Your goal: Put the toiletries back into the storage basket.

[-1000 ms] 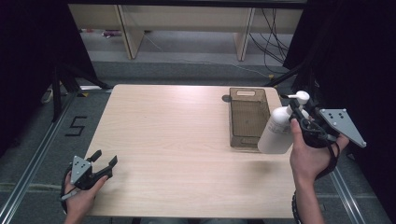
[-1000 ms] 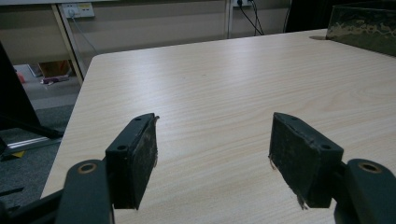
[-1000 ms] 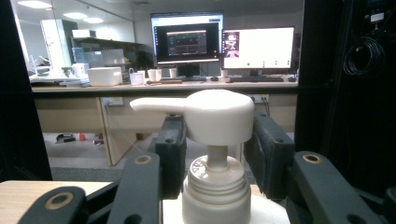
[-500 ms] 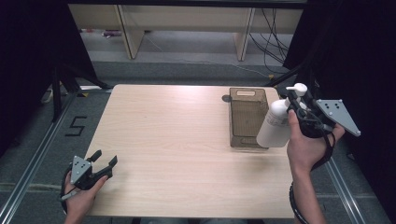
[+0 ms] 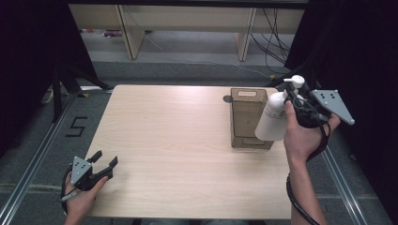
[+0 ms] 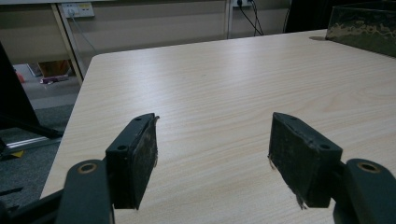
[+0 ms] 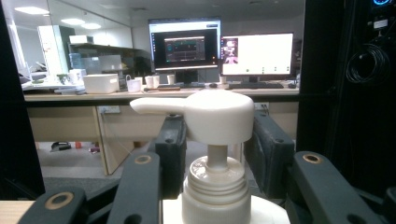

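Right claw (image 5: 296, 96) grips pump bottle (image 5: 272, 119) above brown bin (image 5: 246, 119).

In the right gripper view the pump bottle (image 7: 217, 154) is cut off at the bottom edge, at six o'clock, so its body below the shoulder is out of frame. The pads (image 7: 173, 140) of the right gripper (image 7: 219, 144) stand behind the pump head, and their contact with the neck is probably hidden by it. In the left gripper view the brown bin (image 6: 366, 30) runs off the frame at two o'clock, leaving one corner. In the high view the bottle covers the bin's (image 5: 244, 117) right wall at three o'clock.
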{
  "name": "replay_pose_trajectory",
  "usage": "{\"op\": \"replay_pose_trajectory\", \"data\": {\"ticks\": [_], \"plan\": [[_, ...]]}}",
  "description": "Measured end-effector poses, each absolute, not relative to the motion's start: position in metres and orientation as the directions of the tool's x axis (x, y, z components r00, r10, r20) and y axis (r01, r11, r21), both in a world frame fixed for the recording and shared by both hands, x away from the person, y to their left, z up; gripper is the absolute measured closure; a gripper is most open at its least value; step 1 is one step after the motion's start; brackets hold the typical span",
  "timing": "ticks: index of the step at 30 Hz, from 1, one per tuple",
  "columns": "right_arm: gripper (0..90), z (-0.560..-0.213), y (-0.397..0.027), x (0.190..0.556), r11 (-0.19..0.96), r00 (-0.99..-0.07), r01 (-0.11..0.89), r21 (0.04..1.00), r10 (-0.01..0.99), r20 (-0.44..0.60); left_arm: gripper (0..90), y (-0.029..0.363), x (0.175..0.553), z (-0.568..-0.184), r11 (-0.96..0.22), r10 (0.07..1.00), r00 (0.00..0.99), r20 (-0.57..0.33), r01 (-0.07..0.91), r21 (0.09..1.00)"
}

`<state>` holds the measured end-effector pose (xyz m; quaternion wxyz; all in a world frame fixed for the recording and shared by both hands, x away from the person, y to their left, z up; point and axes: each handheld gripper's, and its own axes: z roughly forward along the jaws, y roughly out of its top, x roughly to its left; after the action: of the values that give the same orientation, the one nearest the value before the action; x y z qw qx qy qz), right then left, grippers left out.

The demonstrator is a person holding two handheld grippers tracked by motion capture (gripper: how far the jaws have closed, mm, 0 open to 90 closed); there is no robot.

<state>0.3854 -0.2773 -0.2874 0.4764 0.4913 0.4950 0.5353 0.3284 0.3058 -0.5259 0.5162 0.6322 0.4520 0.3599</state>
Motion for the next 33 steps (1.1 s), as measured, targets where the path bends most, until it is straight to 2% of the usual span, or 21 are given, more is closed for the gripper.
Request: {"op": "replay_pose_trajectory", "data": {"ticks": [33], "plan": [[60.6, -0.303, -0.265, 0.421, -0.066, -0.028, 0.035, 0.997, 0.997, 0.067, 31.9, 0.306, 0.328, -0.525, -0.064, 0.943, 0.332, -0.009, 0.209, 0.976]]}}
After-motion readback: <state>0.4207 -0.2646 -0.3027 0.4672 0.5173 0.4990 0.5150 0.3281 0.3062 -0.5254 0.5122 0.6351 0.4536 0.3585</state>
